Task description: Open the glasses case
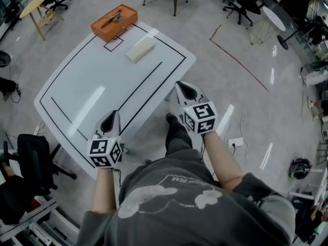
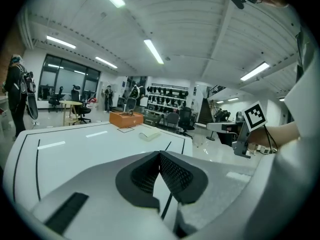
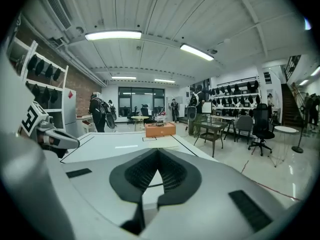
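Two grippers hover at the near edge of the white counter (image 1: pixel 92 81), well apart from the task's thing. The left gripper (image 1: pixel 109 121) and right gripper (image 1: pixel 187 91) both have their jaws pressed together on nothing. The cream glasses case (image 1: pixel 140 49) lies closed at the counter's far side, near an orange box (image 1: pixel 114 22).
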